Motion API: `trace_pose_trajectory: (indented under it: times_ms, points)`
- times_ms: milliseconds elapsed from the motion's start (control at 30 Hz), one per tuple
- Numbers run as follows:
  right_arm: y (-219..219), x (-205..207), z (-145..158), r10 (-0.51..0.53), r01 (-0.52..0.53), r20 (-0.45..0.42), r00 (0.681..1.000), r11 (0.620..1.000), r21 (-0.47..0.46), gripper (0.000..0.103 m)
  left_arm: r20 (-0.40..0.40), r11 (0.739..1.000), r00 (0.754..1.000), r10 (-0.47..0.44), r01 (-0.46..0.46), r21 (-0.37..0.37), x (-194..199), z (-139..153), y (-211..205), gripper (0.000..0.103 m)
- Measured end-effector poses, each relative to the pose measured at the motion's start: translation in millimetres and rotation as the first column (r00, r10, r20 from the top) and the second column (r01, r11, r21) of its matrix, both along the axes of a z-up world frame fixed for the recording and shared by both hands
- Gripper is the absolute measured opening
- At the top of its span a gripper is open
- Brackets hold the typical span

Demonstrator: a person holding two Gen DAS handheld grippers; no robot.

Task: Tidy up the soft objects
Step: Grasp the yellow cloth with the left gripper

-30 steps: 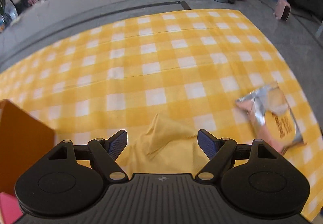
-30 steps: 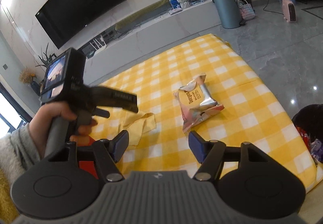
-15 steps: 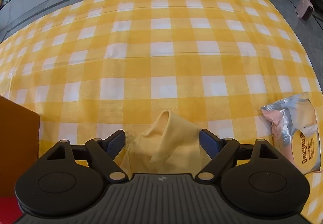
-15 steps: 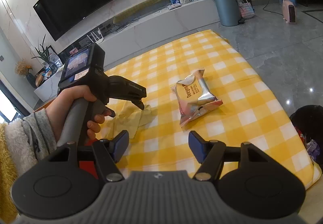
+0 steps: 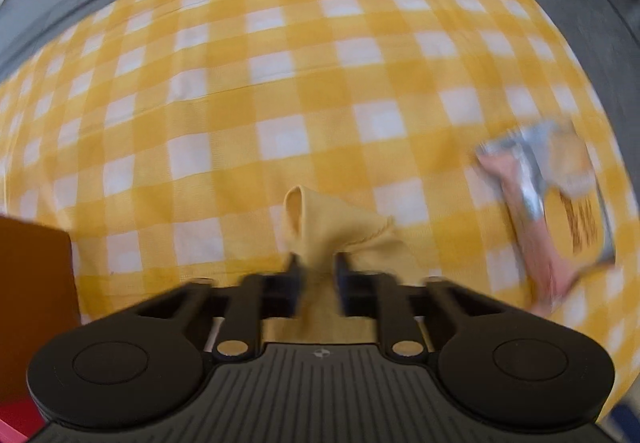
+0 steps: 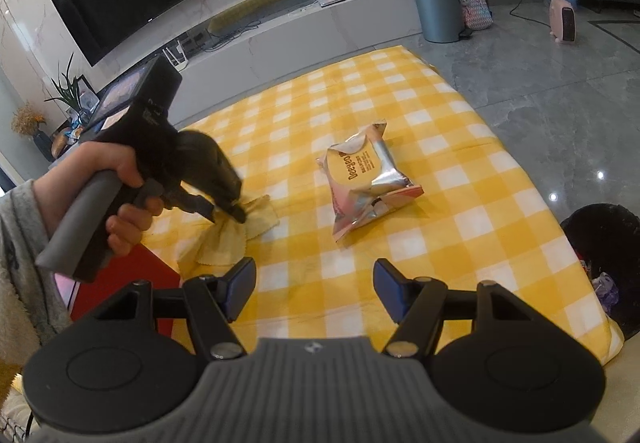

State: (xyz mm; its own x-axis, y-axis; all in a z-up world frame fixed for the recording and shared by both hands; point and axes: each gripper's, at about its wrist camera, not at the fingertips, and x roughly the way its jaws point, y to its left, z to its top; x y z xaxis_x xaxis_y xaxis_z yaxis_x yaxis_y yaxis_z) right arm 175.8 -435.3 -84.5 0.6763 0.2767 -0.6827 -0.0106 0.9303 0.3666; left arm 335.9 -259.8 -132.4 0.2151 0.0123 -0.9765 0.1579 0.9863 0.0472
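A small yellow cloth (image 5: 340, 231) lies bunched on the yellow checked tablecloth (image 5: 280, 83). My left gripper (image 5: 316, 263) is shut on the cloth, which pokes up between its fingers; the right wrist view shows that gripper (image 6: 230, 213) pressed down on the cloth (image 6: 240, 231). A silver and pink snack bag (image 6: 362, 179) lies to the right of the cloth; it also shows in the left wrist view (image 5: 556, 211). My right gripper (image 6: 314, 287) is open and empty, held above the table's near edge.
A red-orange box (image 6: 132, 279) stands at the table's near left; its side shows in the left wrist view (image 5: 32, 303). A dark bin (image 6: 608, 243) sits off the table's right edge. A grey trash can (image 6: 438, 3) and TV bench stand beyond.
My left gripper has dropped onto the yellow cloth and shut on it; it was open above it before. The right gripper has stayed open and almost still.
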Motion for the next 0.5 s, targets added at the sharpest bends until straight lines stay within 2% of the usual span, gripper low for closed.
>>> trace_pose_trajectory:
  times_ms: [100, 267, 300, 400, 500]
  points:
    - [-2, 2, -2, 0.001, -0.002, 0.007, 1.0, 1.0, 0.016, 0.065, -0.006, 0.995, 0.997, -0.082, 0.082, 0.05, -11, 0, -9, 0.005]
    - [-3, 4, -4, -0.008, 0.008, 0.029, 1.0, 1.0, 0.008, 0.065, -0.035, 0.985, 0.986, -0.162, 0.159, -0.066, -22, 8, -2, 0.005]
    - [-3, 5, -4, -0.012, 0.012, 0.033, 0.999, 1.0, 0.01, 0.065, -0.026, 0.981, 0.982, -0.185, 0.183, -0.065, -27, 10, -3, 0.005]
    - [-3, 8, -5, -0.017, 0.017, 0.049, 0.999, 1.0, -0.005, 0.065, -0.003, 0.969, 0.969, -0.246, 0.246, -0.003, -39, 12, -1, 0.005]
    - [-3, 14, -8, -0.021, 0.022, 0.062, 0.998, 1.0, -0.007, 0.064, -0.005, 0.969, 0.969, -0.246, 0.246, -0.03, -47, 10, 11, 0.005]
